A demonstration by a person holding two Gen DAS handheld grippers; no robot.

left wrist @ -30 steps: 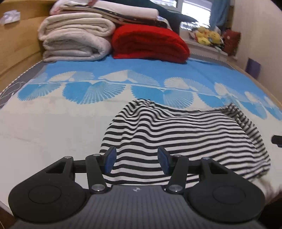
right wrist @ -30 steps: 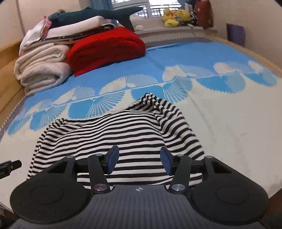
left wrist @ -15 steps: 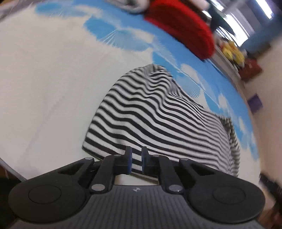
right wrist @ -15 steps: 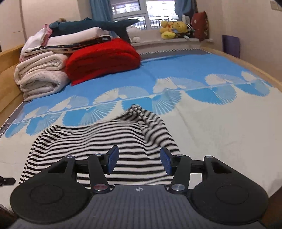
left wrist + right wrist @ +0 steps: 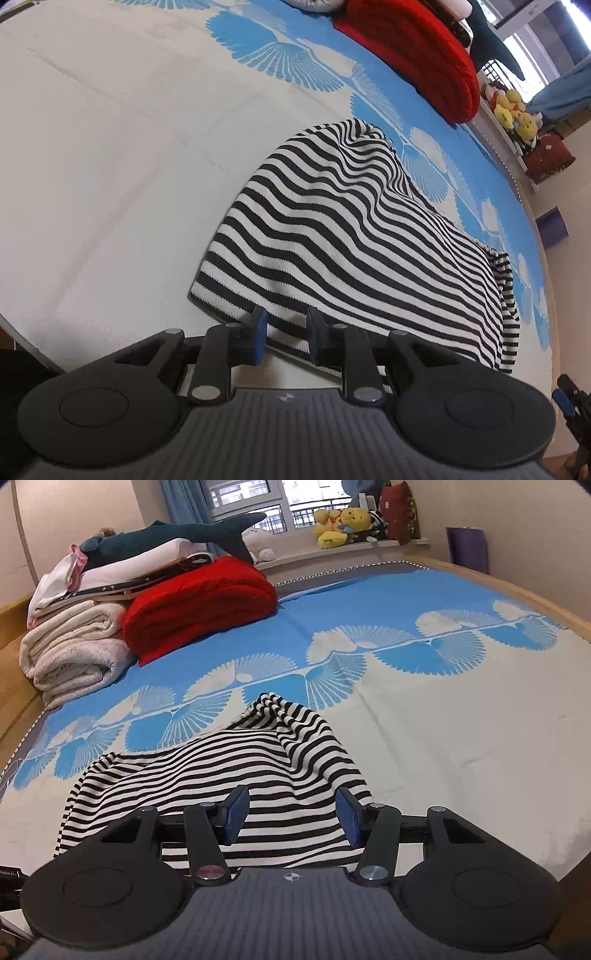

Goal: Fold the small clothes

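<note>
A black-and-white striped garment (image 5: 351, 236) lies bunched on the bed, also in the right wrist view (image 5: 229, 771). My left gripper (image 5: 284, 336) is at the garment's near hem, its jaws partly open with the hem edge lying between the blue pads, not pinched. My right gripper (image 5: 291, 818) is wide open and empty, hovering over the garment's near right part. The right gripper's tip shows at the lower right edge of the left wrist view (image 5: 570, 402).
The bed cover (image 5: 461, 716) is white near me, blue with fan patterns farther off. A red folded blanket (image 5: 199, 605) and cream rolled blankets (image 5: 74, 653) are stacked at the far left. Plush toys (image 5: 343, 522) sit on the window sill. The bed's front edge is close below my grippers.
My left gripper tilted and dropped to the hem, shut half a second ago, and has now opened partway. My right gripper has risen slightly and stayed open.
</note>
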